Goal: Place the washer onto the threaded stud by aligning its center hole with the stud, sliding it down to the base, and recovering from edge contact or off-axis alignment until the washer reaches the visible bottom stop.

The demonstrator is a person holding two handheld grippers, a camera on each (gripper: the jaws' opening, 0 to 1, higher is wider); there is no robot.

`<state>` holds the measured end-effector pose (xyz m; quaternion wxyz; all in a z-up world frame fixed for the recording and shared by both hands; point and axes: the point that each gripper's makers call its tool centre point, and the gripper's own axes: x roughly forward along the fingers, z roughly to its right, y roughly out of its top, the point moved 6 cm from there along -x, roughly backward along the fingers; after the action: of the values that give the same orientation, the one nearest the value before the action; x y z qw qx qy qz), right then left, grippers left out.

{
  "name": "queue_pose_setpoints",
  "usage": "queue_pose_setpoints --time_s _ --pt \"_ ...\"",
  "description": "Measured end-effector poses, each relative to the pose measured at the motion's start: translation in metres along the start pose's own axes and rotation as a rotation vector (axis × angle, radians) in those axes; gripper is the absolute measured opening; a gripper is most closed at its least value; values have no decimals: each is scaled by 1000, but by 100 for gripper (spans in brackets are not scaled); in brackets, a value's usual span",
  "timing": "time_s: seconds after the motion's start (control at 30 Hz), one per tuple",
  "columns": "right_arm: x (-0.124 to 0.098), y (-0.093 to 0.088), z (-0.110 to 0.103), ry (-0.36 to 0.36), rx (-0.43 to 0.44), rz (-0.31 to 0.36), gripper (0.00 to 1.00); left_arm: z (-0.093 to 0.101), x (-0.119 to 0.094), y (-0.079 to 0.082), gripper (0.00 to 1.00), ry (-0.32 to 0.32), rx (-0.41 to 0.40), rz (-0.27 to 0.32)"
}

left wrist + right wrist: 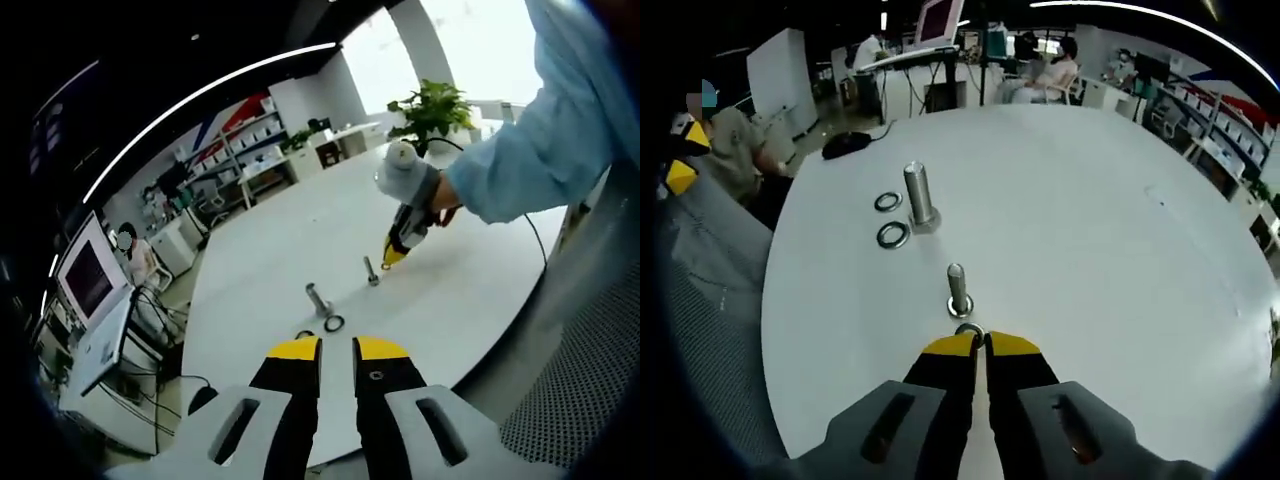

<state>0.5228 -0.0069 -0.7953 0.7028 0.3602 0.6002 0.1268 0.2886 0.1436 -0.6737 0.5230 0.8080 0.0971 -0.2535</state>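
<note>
White and matte, the round table (1110, 260) carries a handful of bright steel parts. In the right gripper view the right gripper (980, 345) has its yellow-tipped black jaws nearly together, pinching a small steel washer (969, 333) by its rim just in front of the near threaded stud (957, 290) — a short upright bolt on a flat round base. The washer sits low, beside the stud's foot, not over its top.

Farther out stands a thicker, taller stud (919, 198), smooth and cylindrical above, with two loose ring washers lying flat on the table to its left: one (887, 202) level with the shaft, one (893, 236) nearer the camera. A black computer mouse (846, 145) rests at the table's far edge, its cable trailing toward desks and a monitor (940, 20).

In the left gripper view the left gripper (337, 350) hovers at the table's edge, jaws a narrow gap apart and holding nothing. Across the table, a hand in a pale blue sleeve (560, 130) grips the other tool, whose tips are down by the small stud. A leafy potted plant (432, 110) stands behind.
</note>
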Motion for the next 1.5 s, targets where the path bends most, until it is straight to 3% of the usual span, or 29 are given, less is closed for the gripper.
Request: queue_pose_setpoints --time_s 0.37,0.57,0.9,1.5 --pt "-17 33 -3 -2 -11 91 5 1 0 0 10 -3 4 -3" --pt "-10 42 -8 18 -35 89 5 1 0 0 10 -1 4 -3" --pt "-2 41 -11 24 -75 43 5 1 0 -1 10 -1 5 -7" --pt "-6 42 -21 40 -55 34 5 0 0 -1 10 -1 5 -10"
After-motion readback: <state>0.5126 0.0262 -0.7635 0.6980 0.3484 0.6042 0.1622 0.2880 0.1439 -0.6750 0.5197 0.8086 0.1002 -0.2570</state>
